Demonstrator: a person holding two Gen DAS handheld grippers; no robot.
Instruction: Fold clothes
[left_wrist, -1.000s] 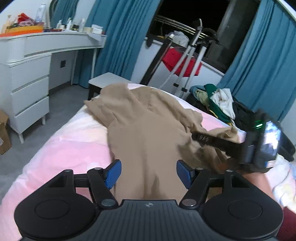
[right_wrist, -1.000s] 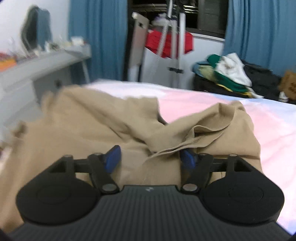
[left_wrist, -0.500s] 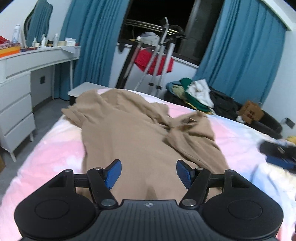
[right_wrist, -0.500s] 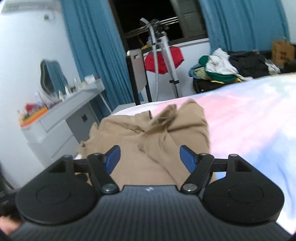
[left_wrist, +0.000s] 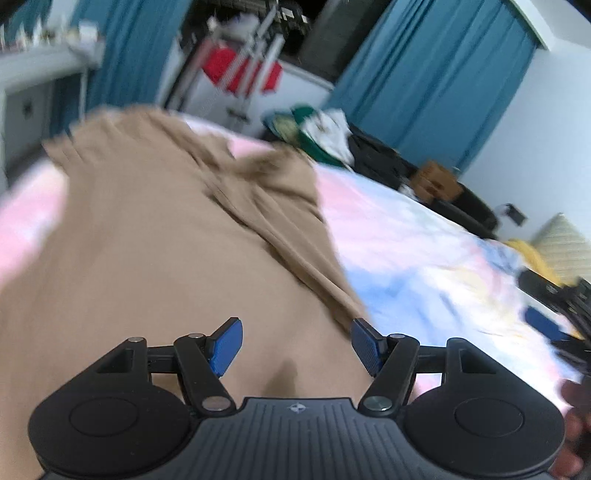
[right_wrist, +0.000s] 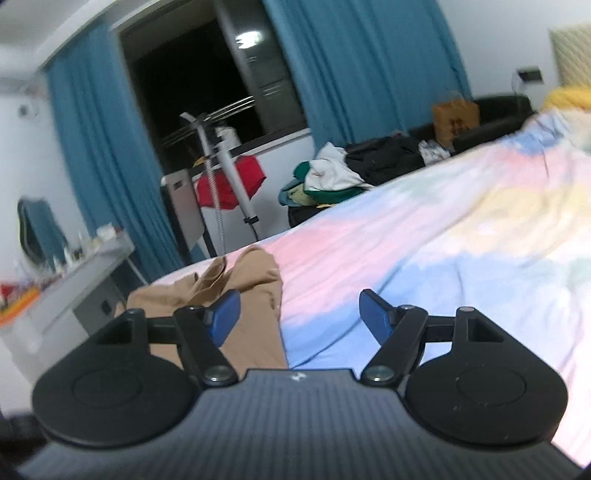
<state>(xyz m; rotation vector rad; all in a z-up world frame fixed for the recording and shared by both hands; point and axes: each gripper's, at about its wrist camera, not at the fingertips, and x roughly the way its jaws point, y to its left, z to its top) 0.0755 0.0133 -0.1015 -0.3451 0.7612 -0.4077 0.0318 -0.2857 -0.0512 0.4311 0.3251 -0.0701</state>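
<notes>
A tan garment (left_wrist: 147, 236) lies spread and rumpled on the pastel bedsheet (left_wrist: 406, 251). My left gripper (left_wrist: 295, 343) is open and empty, low over the garment's near part. The view is blurred by motion. My right gripper (right_wrist: 299, 314) is open and empty, above the sheet just right of the garment (right_wrist: 255, 291), whose near edge runs under its left finger (right_wrist: 223, 317). The right gripper also shows in the left wrist view (left_wrist: 546, 325) at the far right, over the sheet.
A heap of clothes (right_wrist: 343, 177) and a cardboard box (right_wrist: 456, 120) lie beyond the bed. A drying rack with a red item (right_wrist: 229, 181) stands by the blue curtains. A white dresser (right_wrist: 74, 280) is at the left. A yellow pillow (right_wrist: 569, 96) is at the head.
Both grippers swung right. The right gripper let go of the garment's fold and pulled away to the bare sheet. The left gripper dropped closer to the garment.
</notes>
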